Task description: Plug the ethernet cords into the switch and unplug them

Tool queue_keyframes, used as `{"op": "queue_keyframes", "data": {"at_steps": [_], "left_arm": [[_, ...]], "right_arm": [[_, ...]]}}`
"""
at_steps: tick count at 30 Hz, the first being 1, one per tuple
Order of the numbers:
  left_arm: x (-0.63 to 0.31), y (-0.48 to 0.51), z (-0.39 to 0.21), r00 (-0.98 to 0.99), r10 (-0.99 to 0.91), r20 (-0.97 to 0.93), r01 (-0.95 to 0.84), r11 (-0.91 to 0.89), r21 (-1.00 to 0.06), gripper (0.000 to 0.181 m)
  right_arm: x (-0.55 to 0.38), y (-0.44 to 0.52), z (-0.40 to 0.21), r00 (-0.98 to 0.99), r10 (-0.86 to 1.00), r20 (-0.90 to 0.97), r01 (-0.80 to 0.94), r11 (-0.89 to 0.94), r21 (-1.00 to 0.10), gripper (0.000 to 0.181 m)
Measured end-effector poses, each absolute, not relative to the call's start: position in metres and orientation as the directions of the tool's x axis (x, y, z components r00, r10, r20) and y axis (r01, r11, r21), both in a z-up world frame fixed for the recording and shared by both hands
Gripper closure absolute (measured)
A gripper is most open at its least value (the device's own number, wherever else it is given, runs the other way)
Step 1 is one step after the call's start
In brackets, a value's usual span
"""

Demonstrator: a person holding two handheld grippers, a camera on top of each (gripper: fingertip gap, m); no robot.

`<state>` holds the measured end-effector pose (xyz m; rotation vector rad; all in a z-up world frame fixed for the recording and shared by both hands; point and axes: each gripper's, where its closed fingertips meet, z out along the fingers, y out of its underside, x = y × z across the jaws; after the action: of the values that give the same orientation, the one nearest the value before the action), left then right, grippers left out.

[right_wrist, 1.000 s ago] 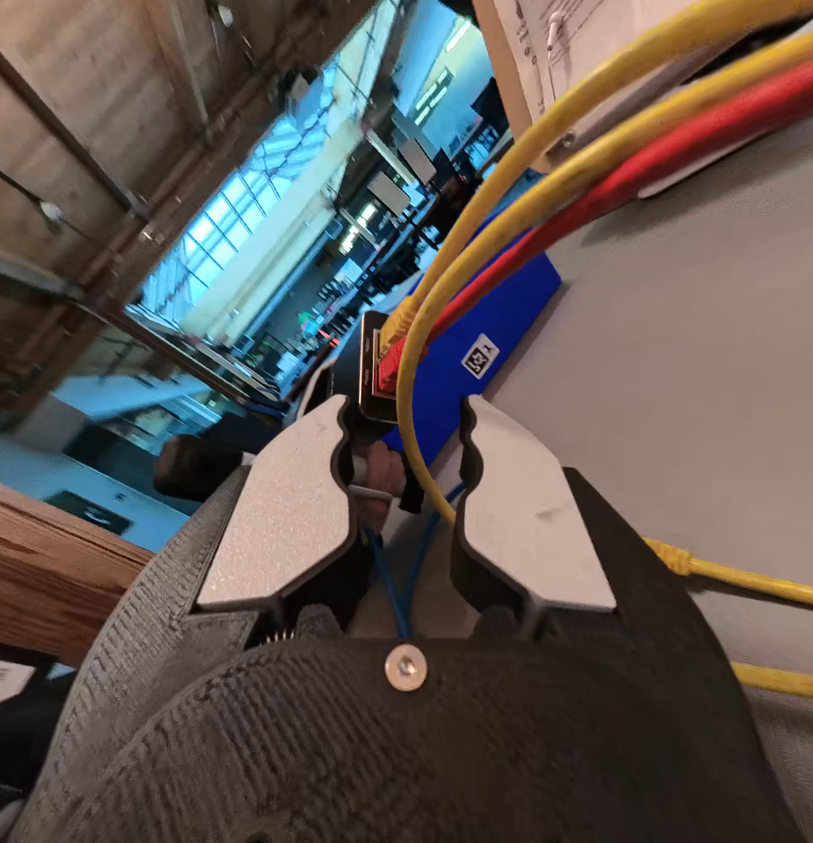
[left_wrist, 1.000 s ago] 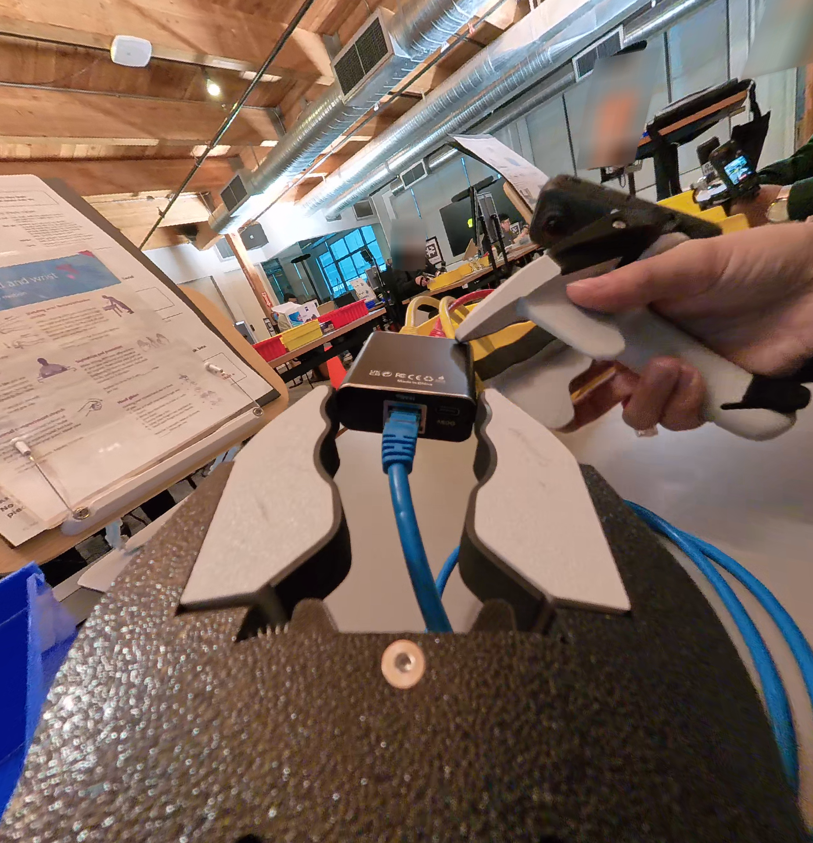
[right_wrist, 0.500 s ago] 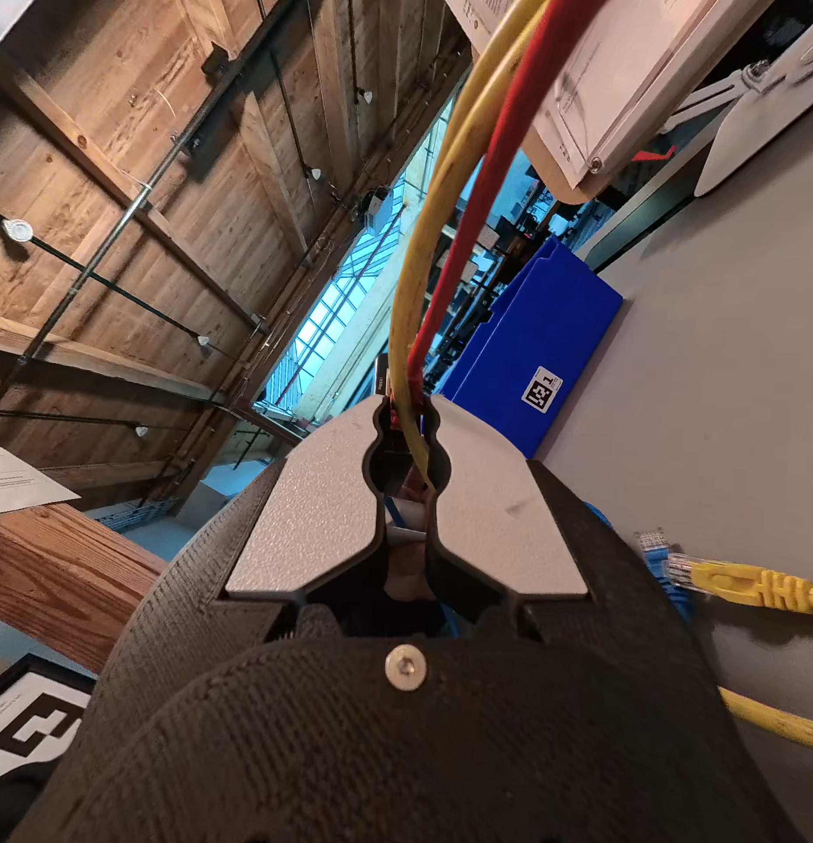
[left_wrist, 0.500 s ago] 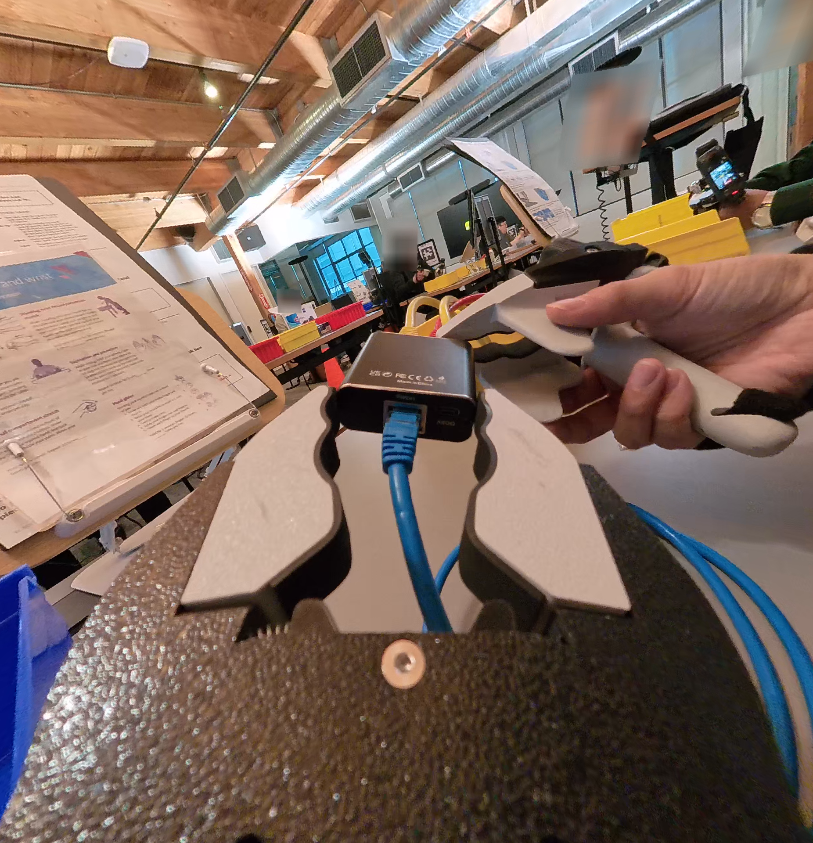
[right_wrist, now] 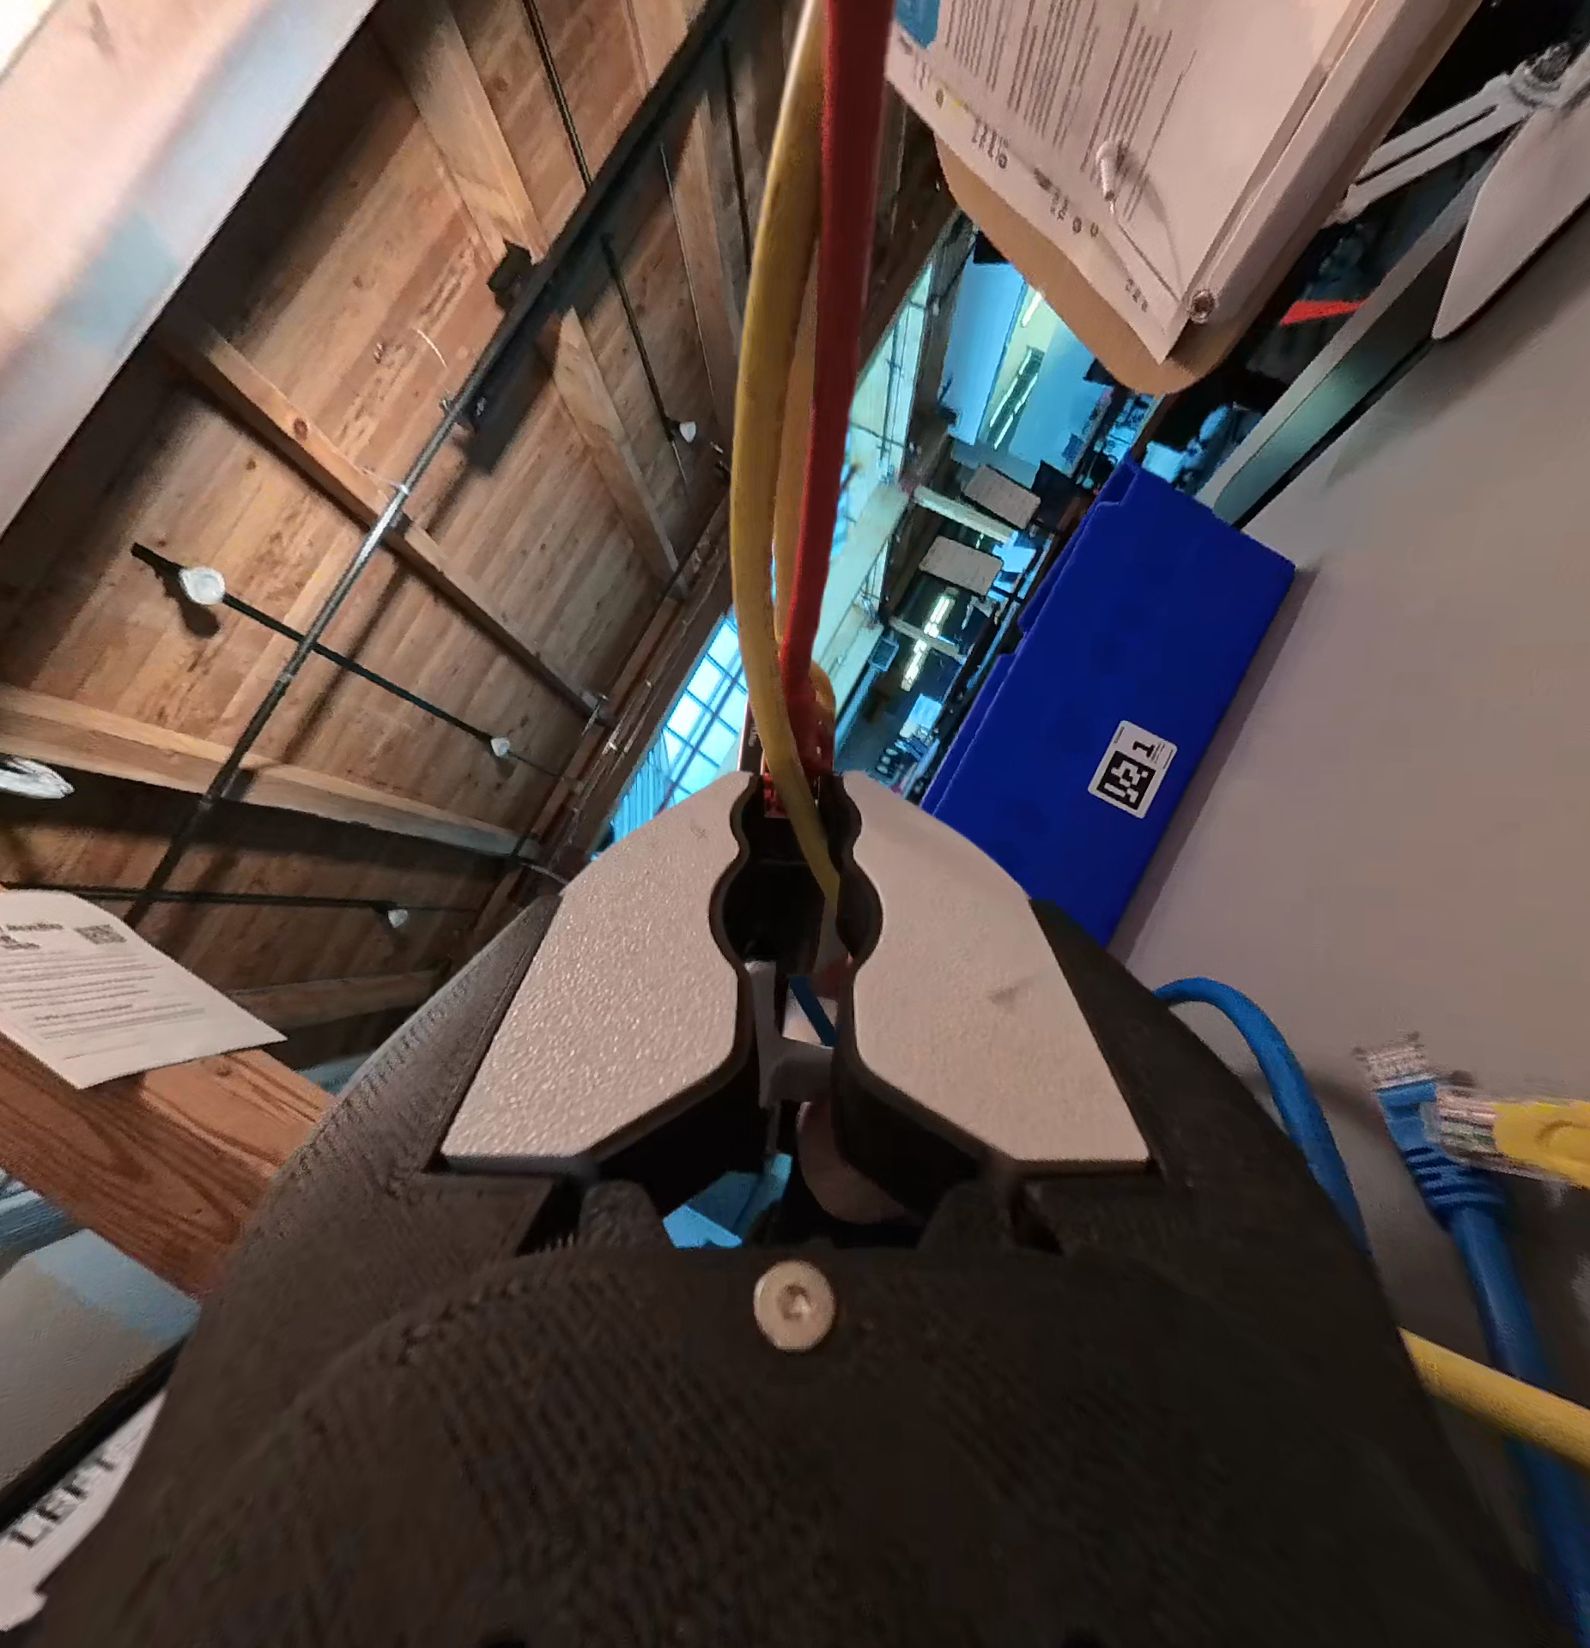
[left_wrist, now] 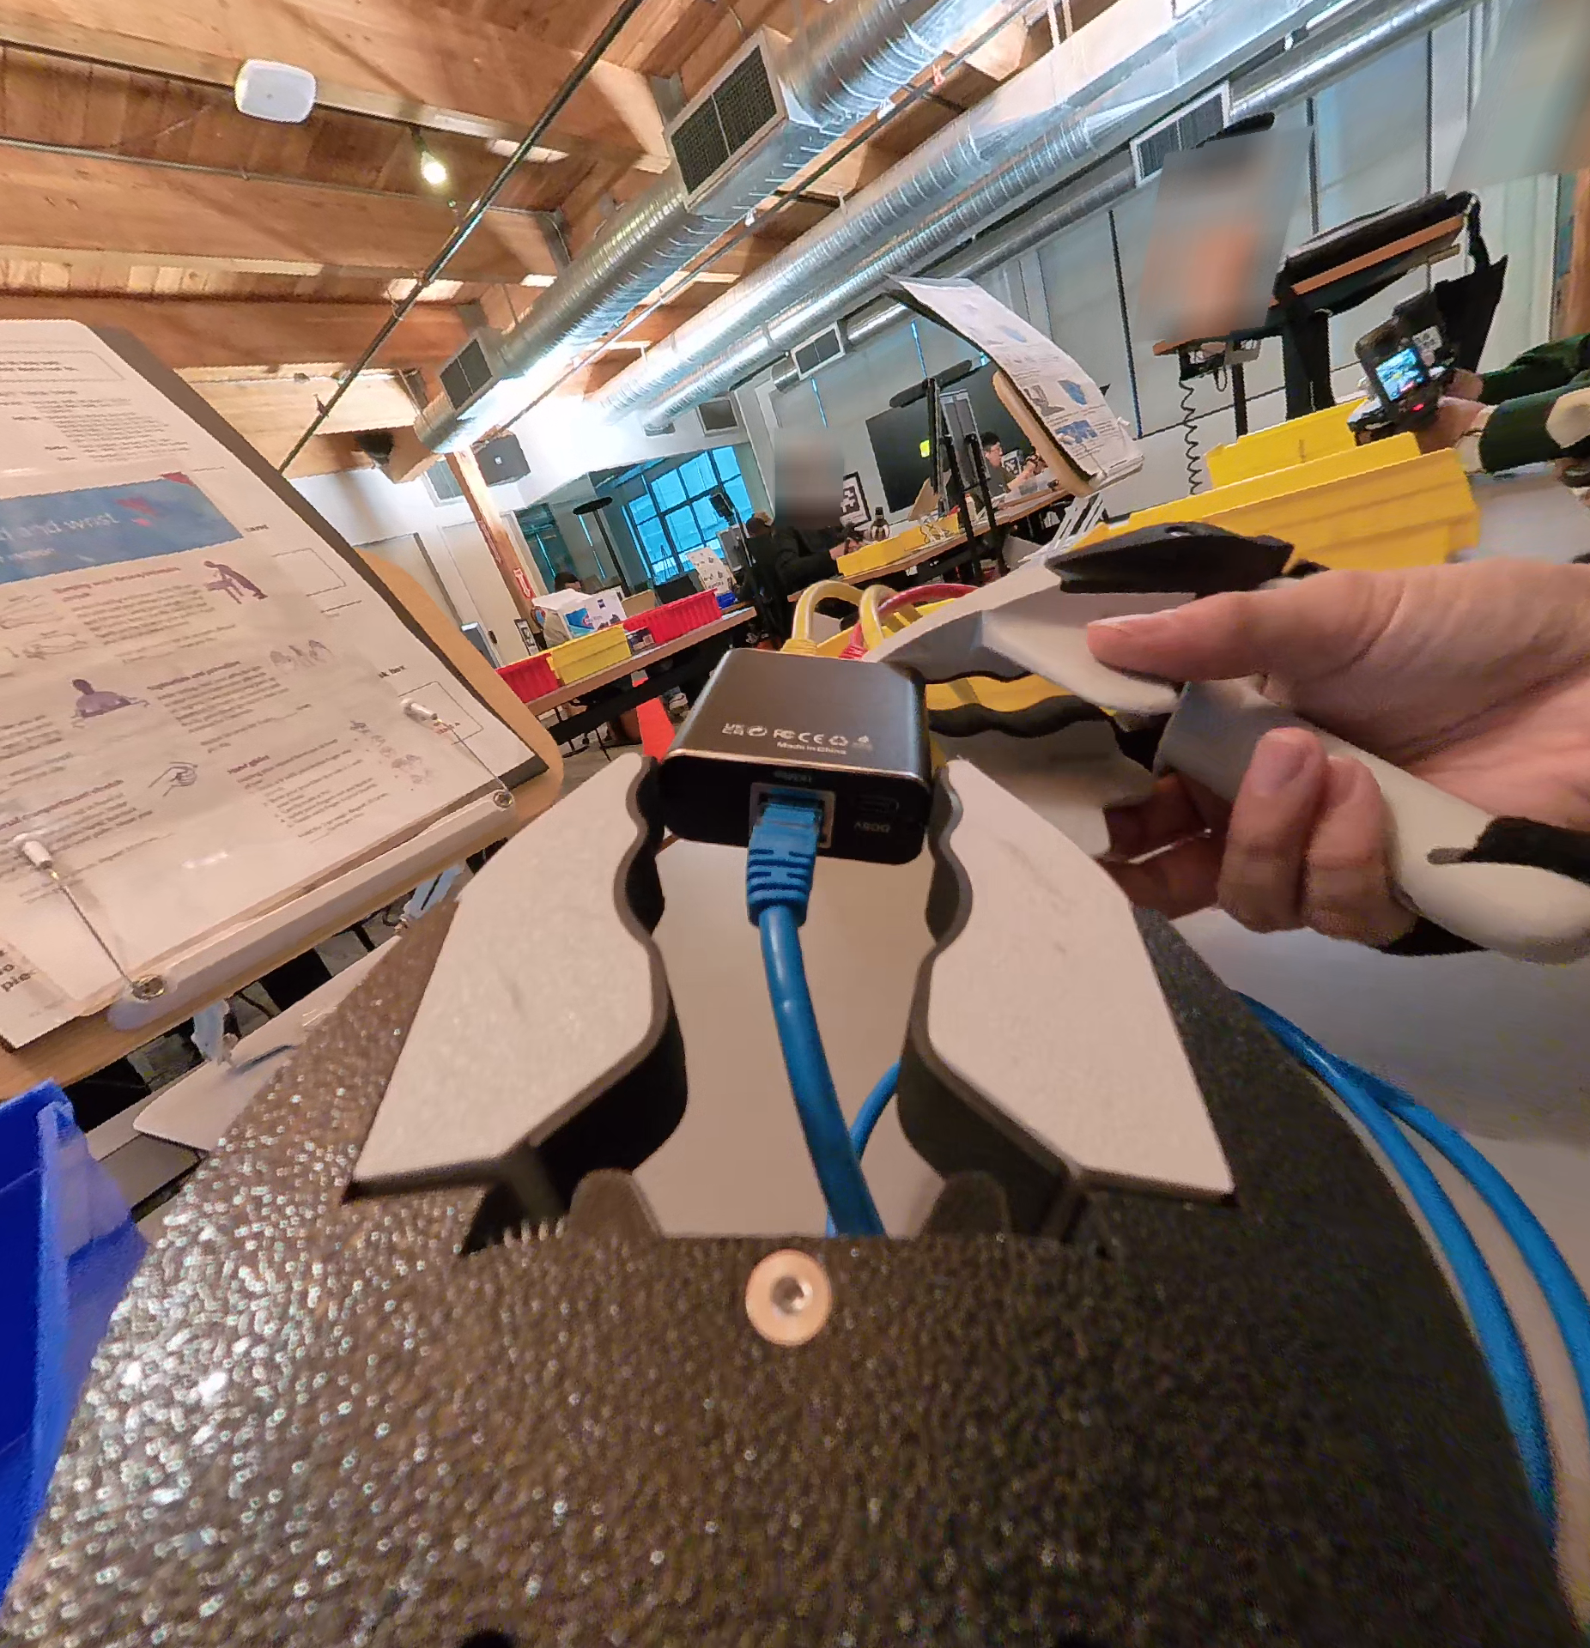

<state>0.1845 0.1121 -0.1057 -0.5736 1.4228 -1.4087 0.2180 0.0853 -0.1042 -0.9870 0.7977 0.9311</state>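
Observation:
In the left wrist view my left gripper [left_wrist: 791,803] is shut on the small black switch [left_wrist: 796,713] and holds it above the table. A blue ethernet cord [left_wrist: 791,981] is plugged into the switch's near port. My right gripper [left_wrist: 934,678], held by a hand [left_wrist: 1398,696], is at the switch's far side. In the right wrist view the right gripper [right_wrist: 796,794] is closed on the plug of a red cord [right_wrist: 840,357]. A yellow cord [right_wrist: 760,401] also runs between the fingers. The switch is mostly hidden there.
A document stand [left_wrist: 194,669] leans at the left. A blue bin [right_wrist: 1112,713] stands on the grey table [right_wrist: 1443,624]. A loose blue plug [right_wrist: 1407,1115] and a loose yellow plug [right_wrist: 1541,1137] lie on the table. Yellow bins [left_wrist: 1335,499] stand behind.
My right gripper has gone from open to closed on the plugs at the switch's far side and has rolled level. My left gripper has held the switch still.

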Motion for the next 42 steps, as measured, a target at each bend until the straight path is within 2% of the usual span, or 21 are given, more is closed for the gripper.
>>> {"op": "queue_keyframes", "data": {"at_steps": [3, 12, 22, 24, 33, 42], "left_arm": [[0.185, 0.113, -0.107, -0.365, -0.869, -0.334, 0.307, 0.226, -0.925, 0.124], [0.186, 0.110, -0.109, -0.350, -0.860, -0.370, 0.306, 0.268, -0.913, 0.124], [0.186, 0.108, -0.111, -0.347, -0.853, -0.389, 0.317, 0.284, -0.905, 0.124], [0.186, 0.107, -0.112, -0.339, -0.849, -0.404, 0.319, 0.301, -0.899, 0.124], [0.188, 0.104, -0.112, -0.257, -0.819, -0.512, 0.331, 0.423, -0.843, 0.124], [0.190, 0.103, -0.112, -0.259, -0.841, -0.475, 0.316, 0.391, -0.864, 0.124]], "right_arm": [[0.219, 0.087, -0.106, 0.340, 0.299, -0.892, -0.927, 0.265, -0.264, 0.168], [0.220, 0.086, -0.110, 0.348, 0.315, -0.883, -0.921, 0.288, -0.261, 0.169], [0.218, 0.082, -0.108, 0.440, 0.308, -0.844, -0.887, 0.297, -0.354, 0.171], [0.218, 0.081, -0.108, 0.487, 0.288, -0.825, -0.863, 0.307, -0.402, 0.171], [0.221, 0.079, -0.110, 0.585, 0.285, -0.760, -0.802, 0.344, -0.488, 0.173], [0.223, 0.077, -0.108, 0.641, 0.245, -0.728, -0.759, 0.346, -0.552, 0.172]]}}
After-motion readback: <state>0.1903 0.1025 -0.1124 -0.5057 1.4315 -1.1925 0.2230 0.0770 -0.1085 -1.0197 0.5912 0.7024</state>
